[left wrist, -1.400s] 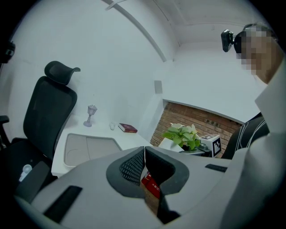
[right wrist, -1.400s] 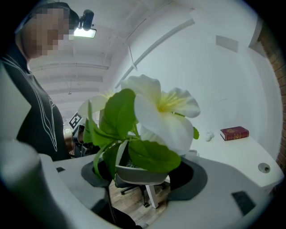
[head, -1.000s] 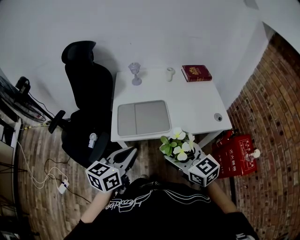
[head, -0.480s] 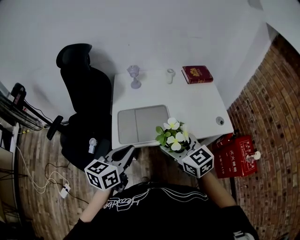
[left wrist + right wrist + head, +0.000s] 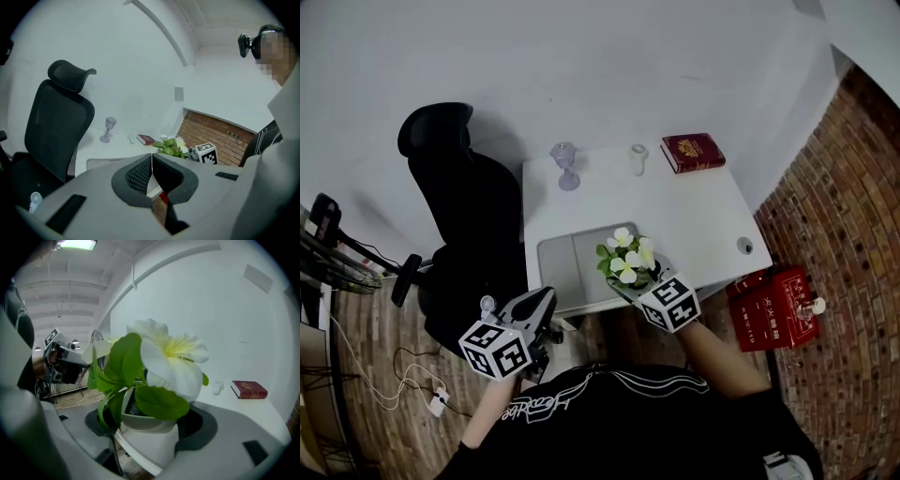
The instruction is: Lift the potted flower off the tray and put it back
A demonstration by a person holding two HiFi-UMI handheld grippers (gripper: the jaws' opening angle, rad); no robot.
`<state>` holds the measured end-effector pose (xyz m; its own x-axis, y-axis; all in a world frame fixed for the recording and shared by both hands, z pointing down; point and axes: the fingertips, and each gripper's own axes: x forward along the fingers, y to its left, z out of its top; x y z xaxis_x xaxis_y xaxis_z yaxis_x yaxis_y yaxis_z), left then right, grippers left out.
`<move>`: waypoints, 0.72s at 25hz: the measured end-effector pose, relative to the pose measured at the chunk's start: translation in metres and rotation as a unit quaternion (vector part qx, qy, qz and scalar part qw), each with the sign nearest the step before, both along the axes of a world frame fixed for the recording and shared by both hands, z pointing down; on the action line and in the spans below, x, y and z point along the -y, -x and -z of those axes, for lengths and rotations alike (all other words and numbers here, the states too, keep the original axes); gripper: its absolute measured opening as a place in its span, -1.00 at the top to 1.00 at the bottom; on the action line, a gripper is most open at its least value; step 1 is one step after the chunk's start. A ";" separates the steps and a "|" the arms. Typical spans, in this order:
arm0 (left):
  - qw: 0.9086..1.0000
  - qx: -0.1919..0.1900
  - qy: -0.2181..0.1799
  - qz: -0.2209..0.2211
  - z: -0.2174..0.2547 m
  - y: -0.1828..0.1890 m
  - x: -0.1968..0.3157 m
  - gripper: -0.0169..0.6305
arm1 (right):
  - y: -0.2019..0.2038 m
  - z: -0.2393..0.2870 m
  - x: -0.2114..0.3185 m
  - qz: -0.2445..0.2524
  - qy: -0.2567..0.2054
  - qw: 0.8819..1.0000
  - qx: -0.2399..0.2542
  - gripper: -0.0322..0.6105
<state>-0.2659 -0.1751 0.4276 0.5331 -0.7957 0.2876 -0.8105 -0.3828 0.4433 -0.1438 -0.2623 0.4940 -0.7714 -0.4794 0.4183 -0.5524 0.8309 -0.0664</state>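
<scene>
The potted flower (image 5: 625,261), white blooms and green leaves in a small white pot (image 5: 149,436), hangs in the air above the near right part of the grey tray (image 5: 569,259). My right gripper (image 5: 633,280) is shut on the pot, with one jaw on each side of it. The left gripper (image 5: 541,303) is shut and empty, and it sits below the table's front edge, left of the flower. In the left gripper view its jaws touch (image 5: 151,160), and the flower (image 5: 172,146) and the tray (image 5: 100,162) show beyond them.
On the white table (image 5: 703,230) stand a glass goblet (image 5: 566,165), a small white cup (image 5: 637,157) and a red book (image 5: 694,151) along the far edge. A black office chair (image 5: 464,220) is at the table's left. A red box (image 5: 778,305) lies on the floor at right.
Both grippers moved forward toward the table. The right one carried the flower from in front of the table's edge to over the tray's near right part. The left stayed shut.
</scene>
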 end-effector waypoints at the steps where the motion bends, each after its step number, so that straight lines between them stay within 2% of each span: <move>1: 1.000 0.000 0.000 -0.001 -0.001 0.004 0.003 0.84 | 0.004 -0.009 0.005 -0.004 0.004 1.000 -0.005 -0.15; 11: 1.000 0.006 0.012 -0.001 -0.016 0.044 0.023 0.84 | 0.025 -0.095 0.044 -0.034 0.039 0.996 -0.076 -0.15; 18: 1.000 0.008 0.021 -0.003 -0.028 0.059 0.028 0.84 | 0.030 -0.117 0.047 -0.038 0.047 0.993 -0.101 -0.15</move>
